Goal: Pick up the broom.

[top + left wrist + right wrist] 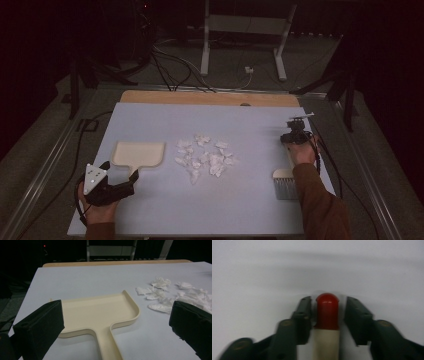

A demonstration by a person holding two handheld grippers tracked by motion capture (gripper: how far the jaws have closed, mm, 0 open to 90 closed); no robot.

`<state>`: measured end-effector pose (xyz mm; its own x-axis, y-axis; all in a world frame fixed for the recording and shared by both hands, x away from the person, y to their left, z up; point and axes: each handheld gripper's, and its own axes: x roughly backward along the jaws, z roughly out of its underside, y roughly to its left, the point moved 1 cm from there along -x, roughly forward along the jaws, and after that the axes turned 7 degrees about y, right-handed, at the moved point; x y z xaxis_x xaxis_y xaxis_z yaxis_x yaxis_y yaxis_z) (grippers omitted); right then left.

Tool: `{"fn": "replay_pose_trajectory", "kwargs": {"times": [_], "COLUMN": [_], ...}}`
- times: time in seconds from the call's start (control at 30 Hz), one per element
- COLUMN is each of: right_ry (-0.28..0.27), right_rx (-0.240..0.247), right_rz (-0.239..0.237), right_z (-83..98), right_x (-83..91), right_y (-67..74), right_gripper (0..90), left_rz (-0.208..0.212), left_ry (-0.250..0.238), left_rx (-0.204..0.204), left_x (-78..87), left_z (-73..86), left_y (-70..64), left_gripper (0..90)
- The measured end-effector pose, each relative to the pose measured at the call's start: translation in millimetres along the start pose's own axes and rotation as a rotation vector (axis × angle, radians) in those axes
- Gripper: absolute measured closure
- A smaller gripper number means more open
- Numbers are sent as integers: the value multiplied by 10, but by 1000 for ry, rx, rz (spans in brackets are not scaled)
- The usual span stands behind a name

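A cream dustpan (138, 153) (100, 312) lies at the left of the white table, its handle pointing toward me. My left gripper (121, 171) (115, 325) stands open, its jaws wide on either side of that handle and apart from it. Several torn white paper scraps (205, 157) (172, 295) lie in a loose heap at mid-table. At the right lies a brush (284, 184), bristles nearest me. Its cream handle ends in a red tip (327, 307). My right gripper (295, 141) (327, 305) points down over that tip, which sits between its jaws with thin gaps on both sides.
The white table top (240, 210) has a wooden strip (210, 97) along its far edge. Beyond it, on the dark floor, are cables (170, 65) and white stand legs (205, 55). The right gripper works close to the table's right edge.
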<state>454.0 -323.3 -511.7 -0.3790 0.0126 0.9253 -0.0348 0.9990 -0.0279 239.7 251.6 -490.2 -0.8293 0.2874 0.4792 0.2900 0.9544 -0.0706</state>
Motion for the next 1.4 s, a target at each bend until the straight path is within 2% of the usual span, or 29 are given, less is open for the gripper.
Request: {"fn": "replay_pose_trajectory", "kwargs": {"times": [0.07, 0.43, 0.67, 0.87, 1.03, 1.4], "right_ry": [13, 14, -19, -60, -102, -208], "right_rx": [-12, -27, -10, -27, -3, 96], "right_rz": [12, 1, 15, -15, -46, -104], "right_z": [-7, -11, 7, 18, 35, 119], "right_x": [8, 8, 59, 198, 359, 700], "right_y": [39, 28, 50, 26, 72, 325], "right_gripper": [676, 689, 698, 701, 705, 708], "left_rz": [-2, -5, -6, -7, -6, -7], "left_ry": [0, 7, 10, 14, 17, 20], "left_rx": [-1, -3, -2, -9, -13, -25], "left_x": [3, 7, 0, -7, -15, -16], "left_z": [0, 8, 10, 11, 11, 8], "left_y": [0, 0, -3, -18, -32, -49], "left_gripper": [5, 5, 5, 5, 5, 5]}}
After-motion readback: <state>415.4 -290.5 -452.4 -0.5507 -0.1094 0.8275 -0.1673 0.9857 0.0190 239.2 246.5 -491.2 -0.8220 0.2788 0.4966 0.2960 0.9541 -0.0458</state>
